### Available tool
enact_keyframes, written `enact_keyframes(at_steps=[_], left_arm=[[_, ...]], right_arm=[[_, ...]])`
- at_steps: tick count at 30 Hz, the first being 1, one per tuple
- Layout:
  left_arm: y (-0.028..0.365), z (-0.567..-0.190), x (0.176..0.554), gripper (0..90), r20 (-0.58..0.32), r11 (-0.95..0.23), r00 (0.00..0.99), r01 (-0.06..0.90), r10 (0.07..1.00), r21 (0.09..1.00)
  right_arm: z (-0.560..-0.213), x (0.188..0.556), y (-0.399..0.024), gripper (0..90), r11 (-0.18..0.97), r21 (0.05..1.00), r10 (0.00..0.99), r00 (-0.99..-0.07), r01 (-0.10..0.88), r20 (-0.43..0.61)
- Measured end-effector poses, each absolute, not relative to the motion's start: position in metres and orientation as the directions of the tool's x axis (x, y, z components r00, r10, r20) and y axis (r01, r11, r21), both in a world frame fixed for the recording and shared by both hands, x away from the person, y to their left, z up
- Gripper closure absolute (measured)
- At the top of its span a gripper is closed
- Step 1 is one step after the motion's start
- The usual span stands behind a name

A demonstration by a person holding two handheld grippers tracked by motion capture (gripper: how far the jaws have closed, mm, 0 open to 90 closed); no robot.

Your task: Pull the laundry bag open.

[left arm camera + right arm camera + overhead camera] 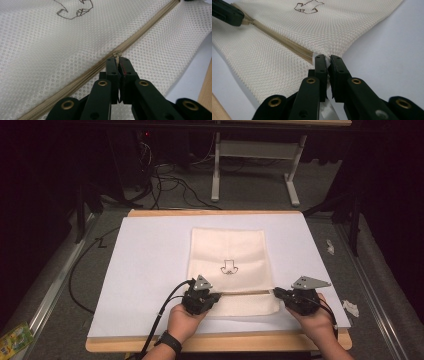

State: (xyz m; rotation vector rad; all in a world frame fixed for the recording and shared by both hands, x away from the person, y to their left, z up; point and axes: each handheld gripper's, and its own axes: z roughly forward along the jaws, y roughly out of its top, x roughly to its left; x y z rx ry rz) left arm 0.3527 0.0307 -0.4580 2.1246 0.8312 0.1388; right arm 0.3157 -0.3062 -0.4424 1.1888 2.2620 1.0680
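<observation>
Near the frame's lower middle, a mesh bag (228,265) lay flat; left gripper (117,60) pinched its zipper pull (117,54), right gripper (327,60) clamped the bag's edge.

A lab-style recording bench in a dark room

Beyond the grippers, a white board (150,270) lies on a wooden table (220,341); past that are loose cables (175,182) on grey floor, a metal desk frame (255,160) and black surroundings.
</observation>
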Motion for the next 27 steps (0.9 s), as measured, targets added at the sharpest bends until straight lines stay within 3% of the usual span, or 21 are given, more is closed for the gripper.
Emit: enact_keyframes(at_steps=[3,4,10,12,15,18,21,27], left_arm=[[0.033,-0.457,0.353,88.3,-0.155,-0.451,0.765,0.517,0.626,0.728],[0.037,-0.458,0.355,88.3,-0.185,-0.433,0.764,0.527,0.618,0.732],[0.039,-0.458,0.354,88.3,-0.157,-0.431,0.748,0.525,0.645,0.734],[0.057,-0.460,0.358,88.4,-0.170,-0.404,0.713,0.558,0.680,0.725],[0.085,-0.460,0.357,88.4,-0.177,-0.369,0.671,0.587,0.720,0.721],[0.100,-0.460,0.356,88.3,-0.167,-0.371,0.652,0.601,0.739,0.708],[0.111,-0.459,0.353,88.3,-0.175,-0.357,0.647,0.602,0.742,0.714],[0.118,-0.464,0.352,88.0,-0.181,-0.338,0.643,0.597,0.745,0.728]], right_arm=[[-0.442,0.316,-0.303,86.6,0.369,0.762,0.813,-0.583,0.533,0.014],[-0.442,0.316,-0.303,86.6,0.386,0.756,0.821,-0.570,0.529,-0.020],[-0.442,0.318,-0.308,86.7,0.358,0.761,0.824,-0.567,0.541,0.015],[-0.440,0.317,-0.311,86.9,0.369,0.760,0.839,-0.543,0.535,-0.026],[-0.442,0.319,-0.335,86.8,0.288,0.768,0.869,-0.494,0.572,0.042],[-0.443,0.320,-0.337,86.8,0.292,0.765,0.879,-0.477,0.574,0.023],[-0.442,0.321,-0.340,86.7,0.261,0.772,0.874,-0.482,0.580,0.066],[-0.443,0.318,-0.330,86.3,0.310,0.773,0.858,-0.513,0.554,0.024]])
